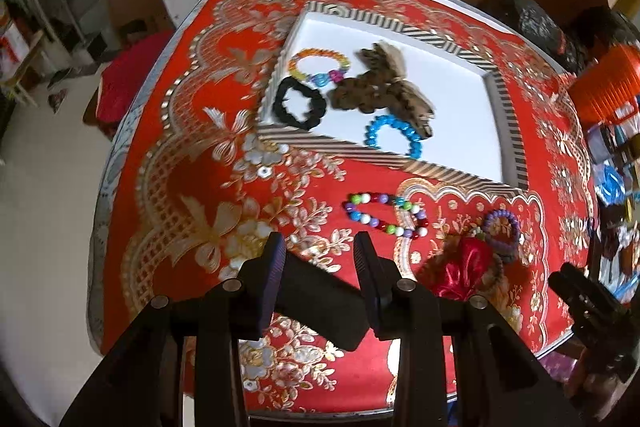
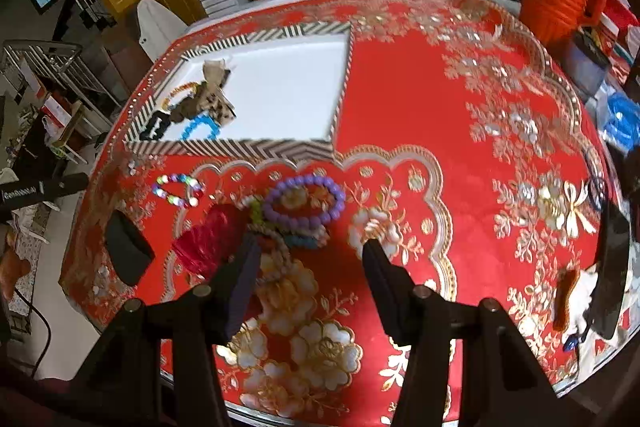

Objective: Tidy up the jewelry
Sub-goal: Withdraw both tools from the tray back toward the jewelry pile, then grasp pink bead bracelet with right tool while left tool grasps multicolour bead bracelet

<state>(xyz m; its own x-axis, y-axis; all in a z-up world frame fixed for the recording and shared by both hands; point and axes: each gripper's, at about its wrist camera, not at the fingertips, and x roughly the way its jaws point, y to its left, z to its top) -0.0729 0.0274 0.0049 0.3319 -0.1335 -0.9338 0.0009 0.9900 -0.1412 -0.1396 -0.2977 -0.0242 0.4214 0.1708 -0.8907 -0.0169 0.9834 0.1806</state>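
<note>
My left claw (image 1: 320,247) grips a black block (image 1: 320,303); my right claw (image 2: 310,251) stands open over the desk (image 2: 400,99). Nearer me than the striped tray (image 2: 240,147): purple bracelet (image 2: 304,203), multicoloured bead string (image 2: 178,191), red pouch (image 2: 208,239). Inside it: blue bracelet (image 1: 394,137), black scrunchie (image 1: 298,103).

I see my left gripper (image 1: 320,251) above the red worktop (image 1: 192,155), and its jaws hold a black block (image 1: 320,303). Ahead lies the tray (image 1: 496,115) with a black scrunchie (image 1: 298,103), a blue bracelet (image 1: 394,135), an orange bracelet (image 1: 318,67) and a brown scrunchie (image 1: 384,91). A mixed bead bracelet (image 1: 384,213) lies near the tray. The right gripper (image 1: 592,311) is at the right edge.
</note>
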